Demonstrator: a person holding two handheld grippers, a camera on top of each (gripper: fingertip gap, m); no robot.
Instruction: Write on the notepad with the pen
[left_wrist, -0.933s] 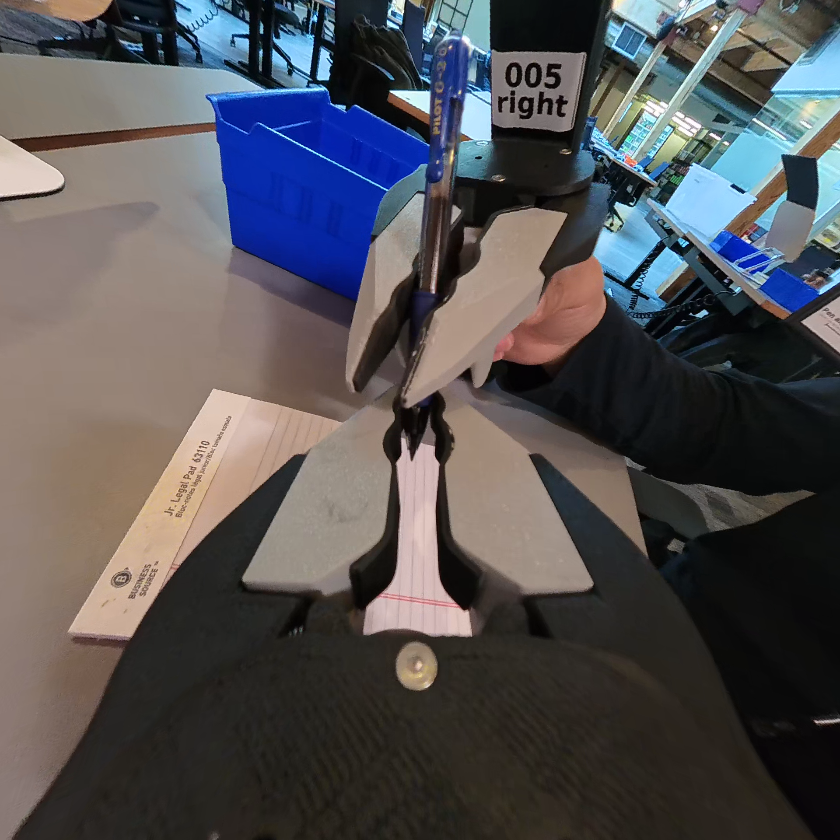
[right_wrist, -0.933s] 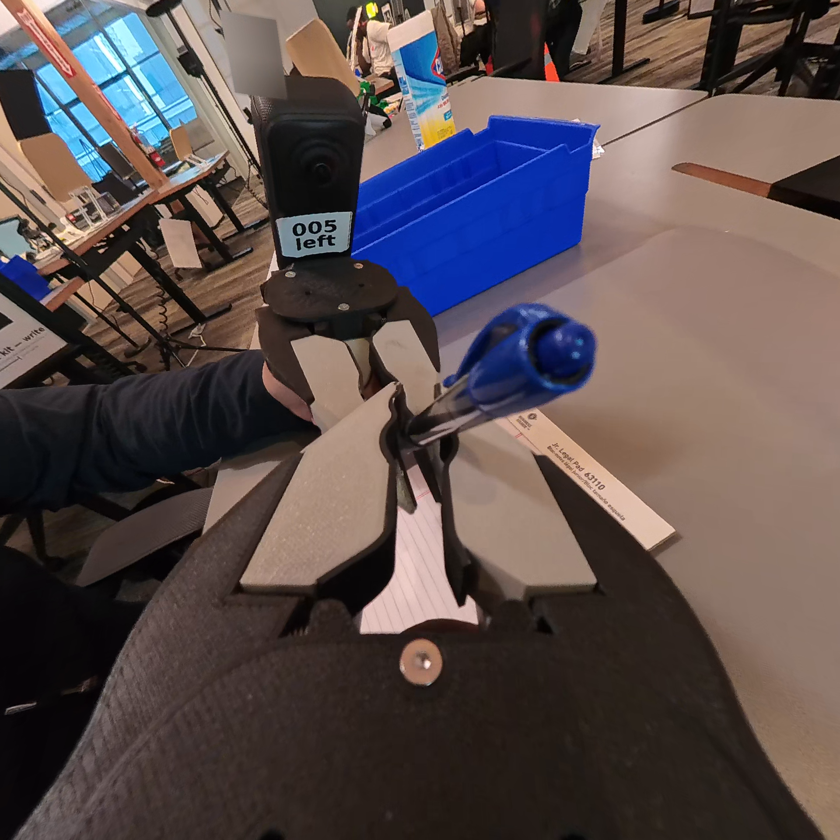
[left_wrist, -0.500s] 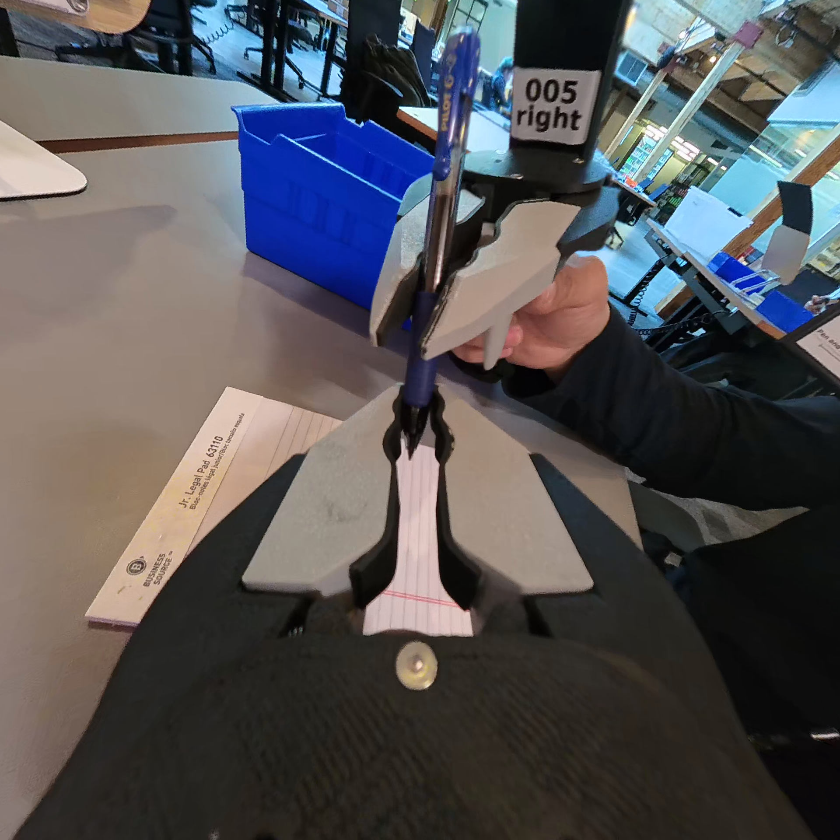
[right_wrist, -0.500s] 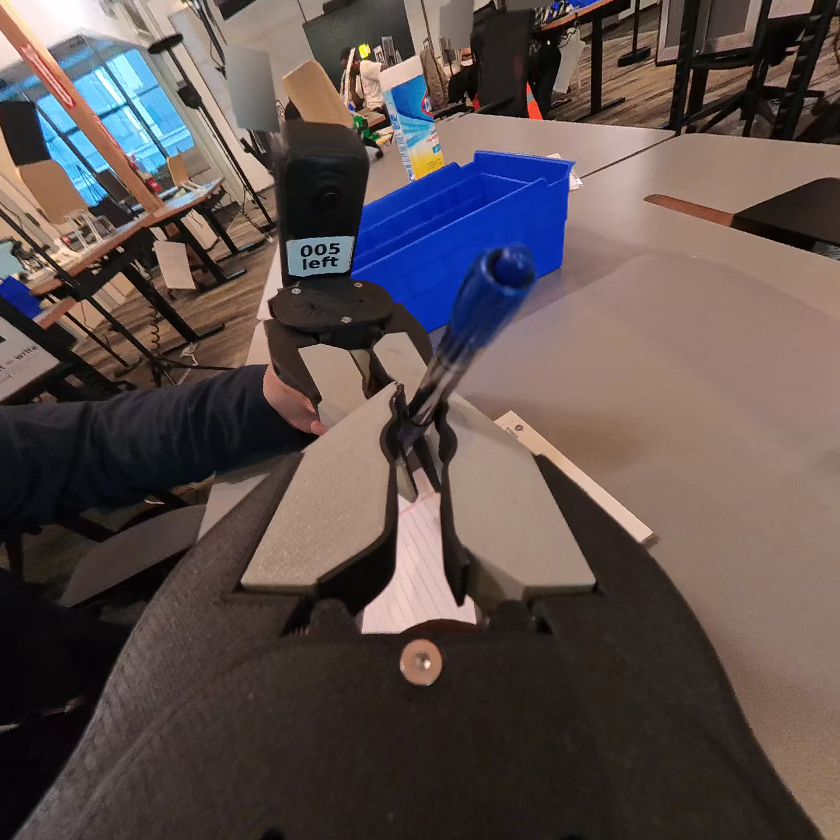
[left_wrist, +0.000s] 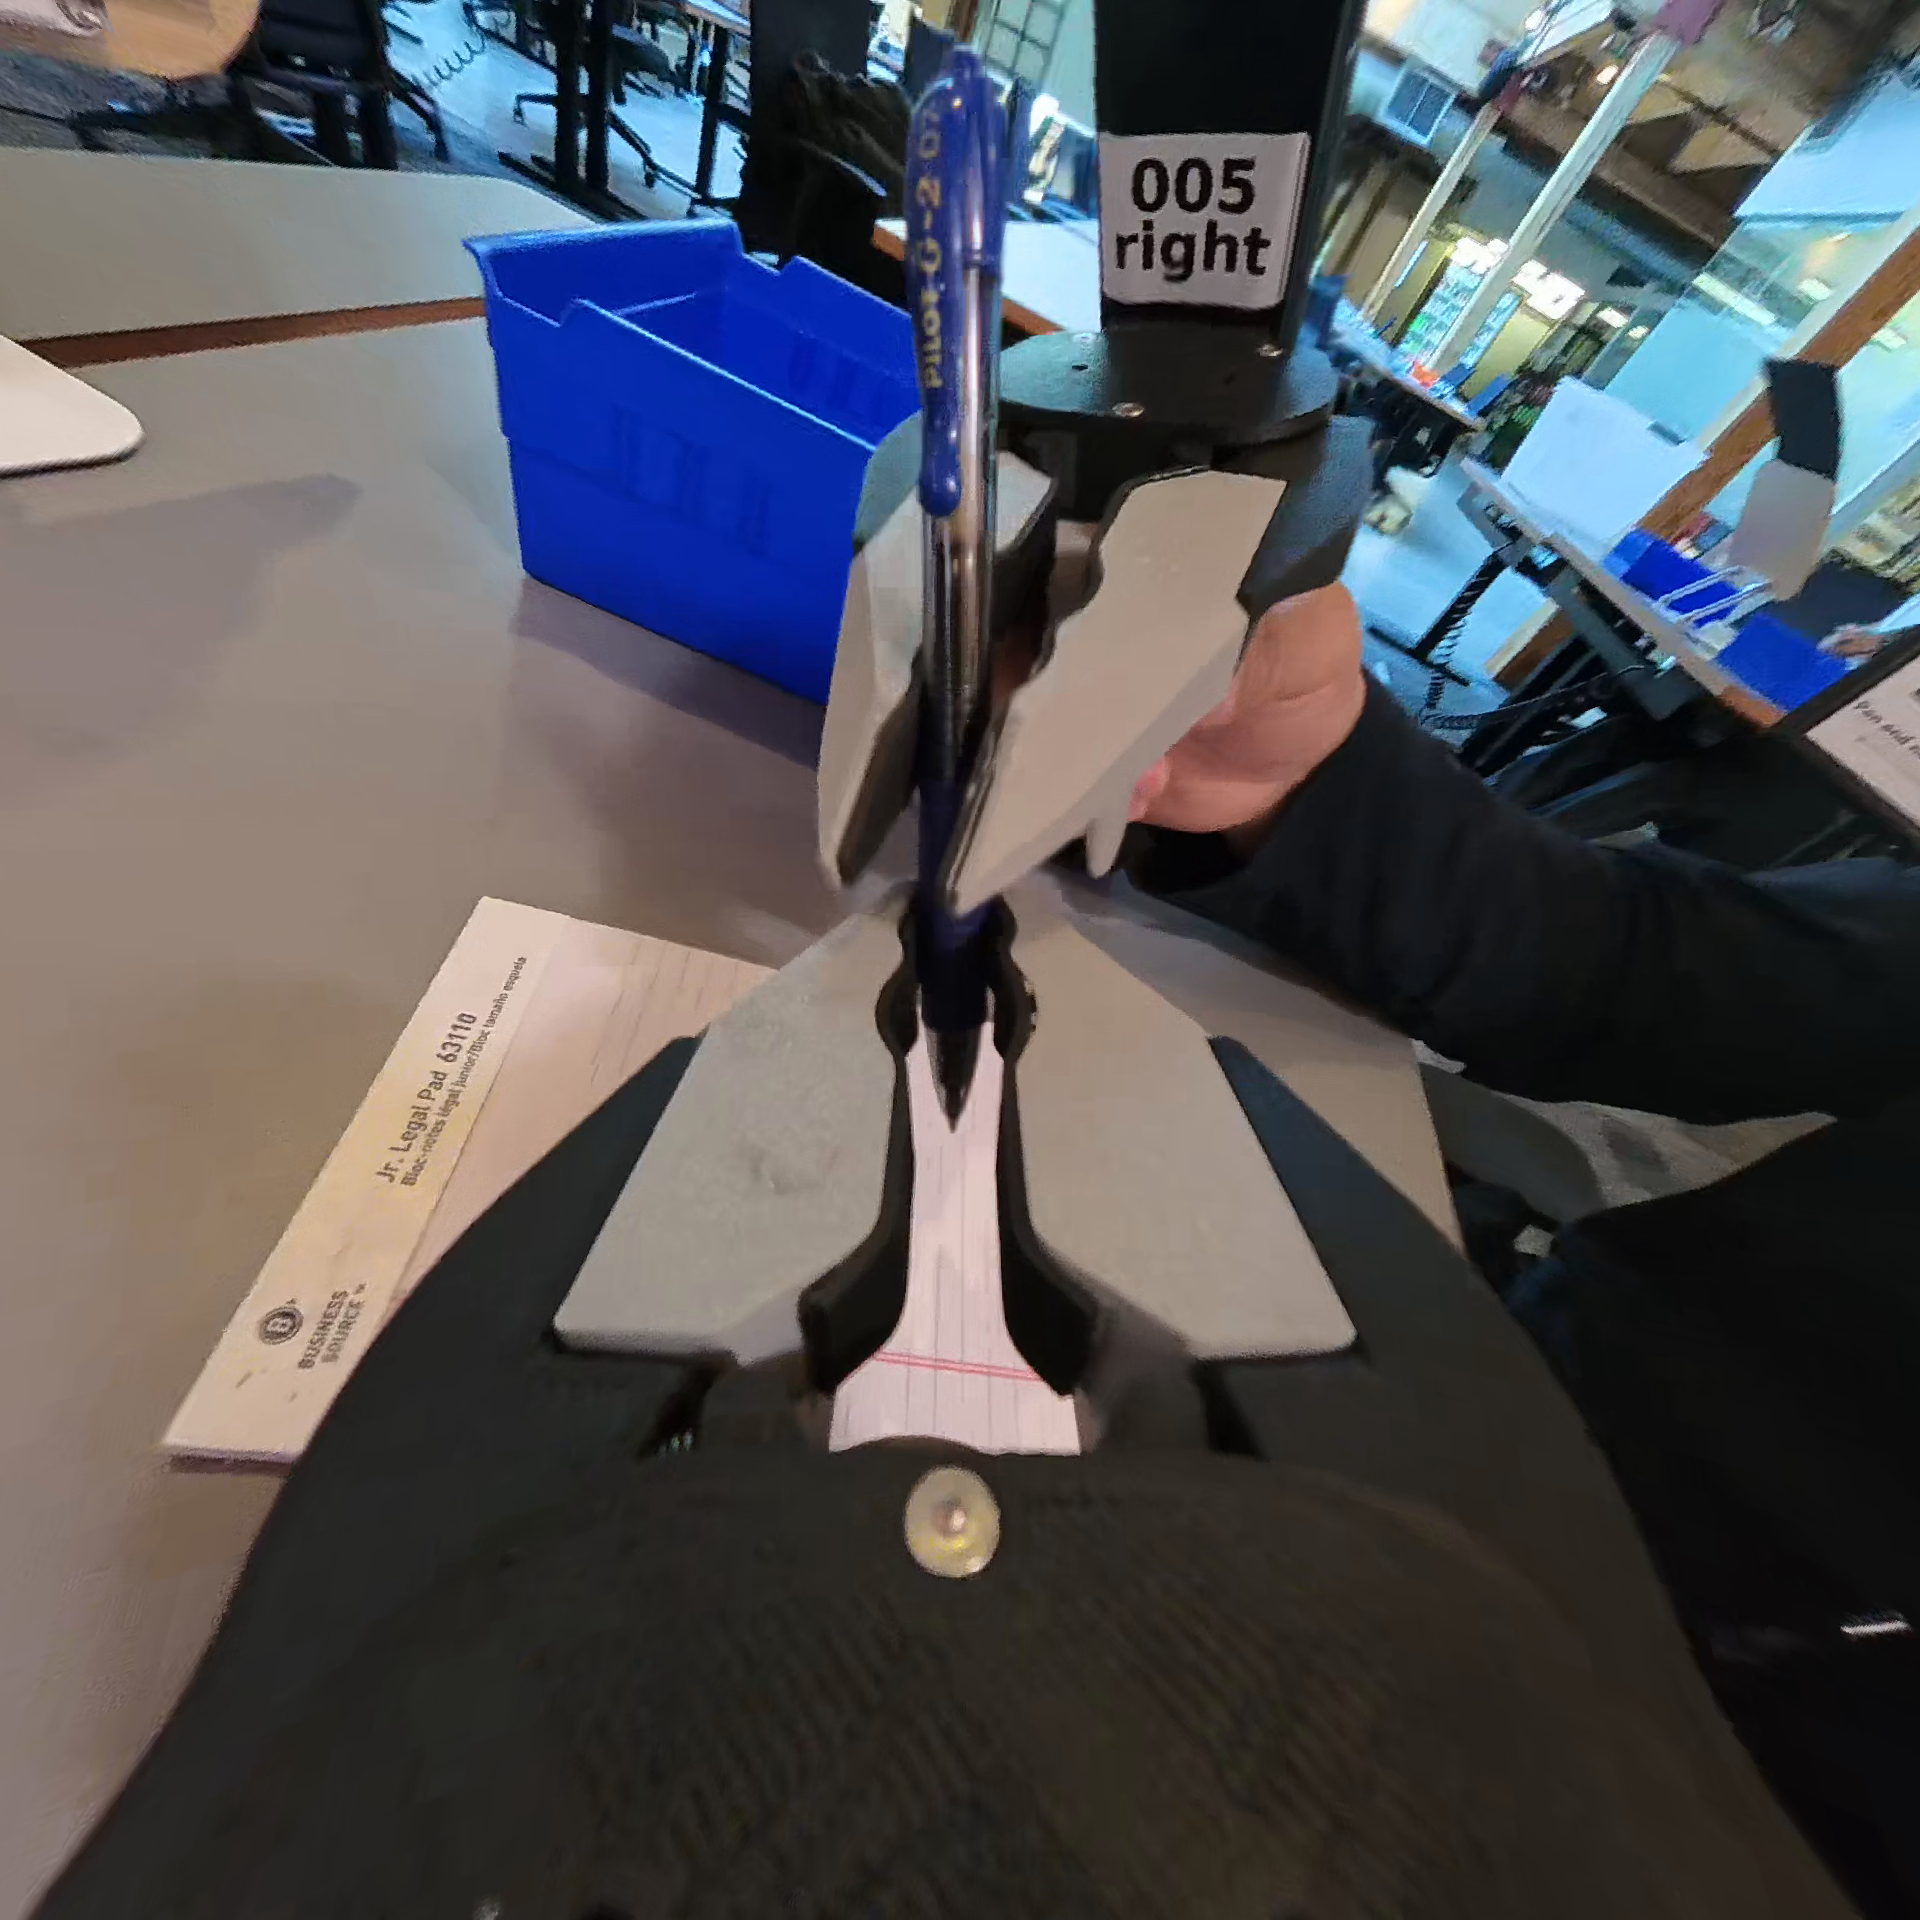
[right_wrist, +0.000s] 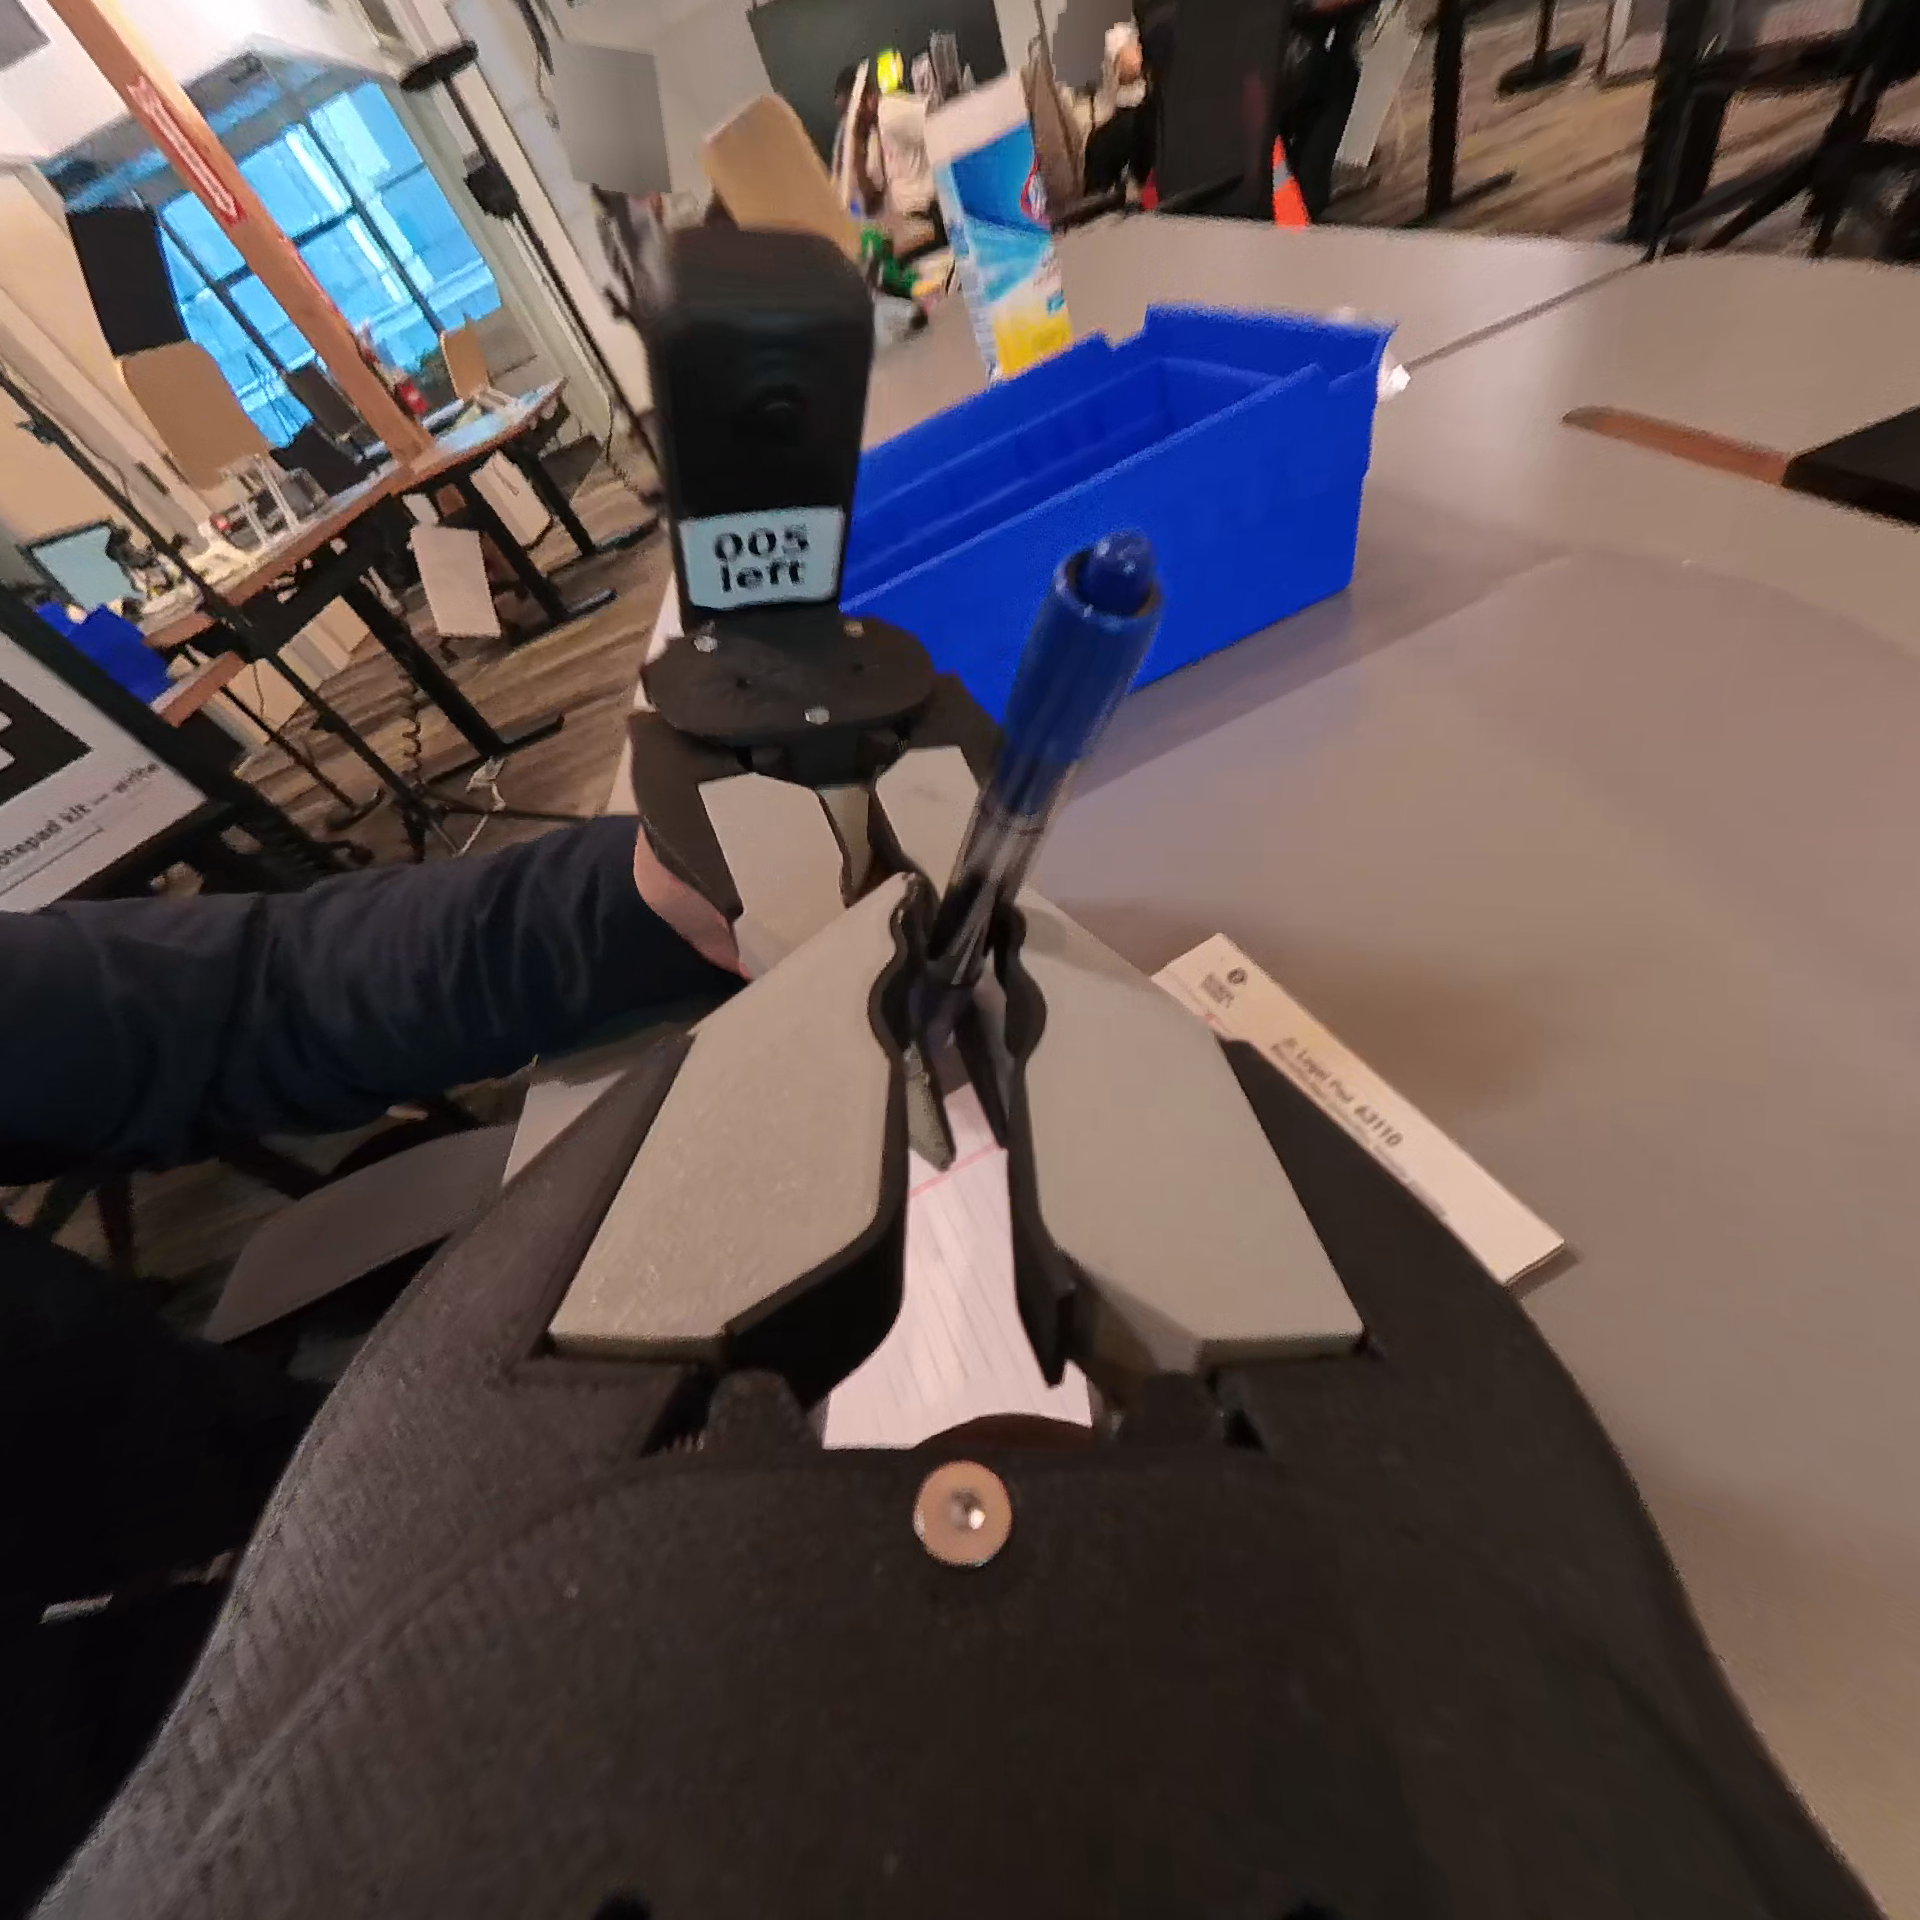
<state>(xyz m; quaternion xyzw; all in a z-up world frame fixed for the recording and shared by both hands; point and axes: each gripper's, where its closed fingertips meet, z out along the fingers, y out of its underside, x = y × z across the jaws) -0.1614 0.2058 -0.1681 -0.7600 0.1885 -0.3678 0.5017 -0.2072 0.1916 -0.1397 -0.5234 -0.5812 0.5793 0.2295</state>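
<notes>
A blue pen (left_wrist: 951, 312) stands nearly upright over a white lined notepad (left_wrist: 582, 997) on the grey table. My right gripper (right_wrist: 956, 925) is shut on the pen's barrel (right_wrist: 1060, 727). It shows in the left wrist view (left_wrist: 904, 883) above and beyond my left fingers. My left gripper (left_wrist: 951, 935) faces it, low over the pad. Its jaws are closed narrowly around the pen's lower grip section. The pen tip pokes down between them, just over the paper. The pad's white binding strip (right_wrist: 1351, 1122) shows at the right.
A blue plastic bin (left_wrist: 675, 468) stands on the table behind the pad and also shows in the right wrist view (right_wrist: 1143, 499). A wipes canister (right_wrist: 1003, 270) stands beyond it. A white object (left_wrist: 52, 416) lies at the far left. Dark-sleeved arms hold both grippers. The left gripper's tips are roughly 5 cm from the right gripper's. About 35 cm separates my left fingertips from the white object (left_wrist: 52, 416).
The pen has swung from leaning toward the right wrist camera to nearly upright. Its tip has slid lower between my left fingers. The right gripper rose, then came down again.
</notes>
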